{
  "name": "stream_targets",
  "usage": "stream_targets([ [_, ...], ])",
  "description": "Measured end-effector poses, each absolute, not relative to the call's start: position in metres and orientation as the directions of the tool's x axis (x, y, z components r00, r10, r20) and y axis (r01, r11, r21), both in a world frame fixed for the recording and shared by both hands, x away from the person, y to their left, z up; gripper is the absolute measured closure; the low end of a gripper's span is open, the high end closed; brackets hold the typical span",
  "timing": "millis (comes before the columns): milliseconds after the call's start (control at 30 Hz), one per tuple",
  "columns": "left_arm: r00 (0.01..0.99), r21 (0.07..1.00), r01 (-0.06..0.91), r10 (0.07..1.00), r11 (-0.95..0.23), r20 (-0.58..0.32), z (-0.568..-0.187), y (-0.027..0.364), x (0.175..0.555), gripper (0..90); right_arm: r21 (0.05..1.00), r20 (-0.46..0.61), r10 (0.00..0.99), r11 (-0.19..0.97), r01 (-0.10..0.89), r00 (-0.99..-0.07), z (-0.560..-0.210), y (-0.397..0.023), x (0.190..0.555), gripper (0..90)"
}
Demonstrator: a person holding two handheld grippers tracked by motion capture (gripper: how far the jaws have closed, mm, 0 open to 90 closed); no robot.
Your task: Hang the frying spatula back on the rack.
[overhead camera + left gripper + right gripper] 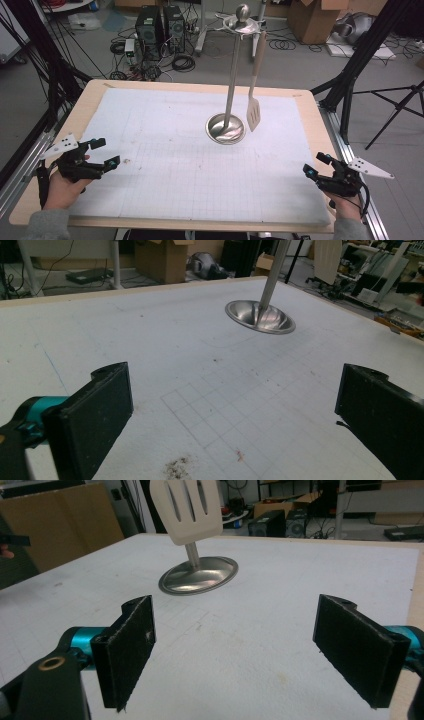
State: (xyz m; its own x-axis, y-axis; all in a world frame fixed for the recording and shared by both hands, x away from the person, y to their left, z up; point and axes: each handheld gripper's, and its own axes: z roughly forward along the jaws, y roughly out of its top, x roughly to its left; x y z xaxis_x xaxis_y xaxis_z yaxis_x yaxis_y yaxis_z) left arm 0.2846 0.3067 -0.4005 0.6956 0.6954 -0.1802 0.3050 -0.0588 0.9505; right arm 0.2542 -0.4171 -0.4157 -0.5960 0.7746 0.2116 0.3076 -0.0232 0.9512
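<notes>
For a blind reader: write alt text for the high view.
A steel stand with a spatula hanging from its top stands mid-table on a white mat. At the near corners a person holds the left gripper and right gripper, both open and empty.

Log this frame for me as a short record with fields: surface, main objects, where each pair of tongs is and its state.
surface: white gridded mat on a wooden table
stand: metal utensil stand, upright, mid-mat
utensil: slotted spatula hanging from the stand's top, blade down
left tongs: open, empty, near left edge
right tongs: open, empty, near right edge
contact: neither tongs touch the stand or spatula
</notes>
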Motion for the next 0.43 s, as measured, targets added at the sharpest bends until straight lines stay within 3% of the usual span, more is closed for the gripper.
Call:
stream_targets([
  [433, 0.684, 0.946, 0.316, 0.708, -0.07, -0.176, -0.401, 0.307, 0.281, 2.5, 0.96, 0.203, 0.753, -0.026, 0.279, -0.626, -0.411, -0.407, 0.26, 16.4],
])
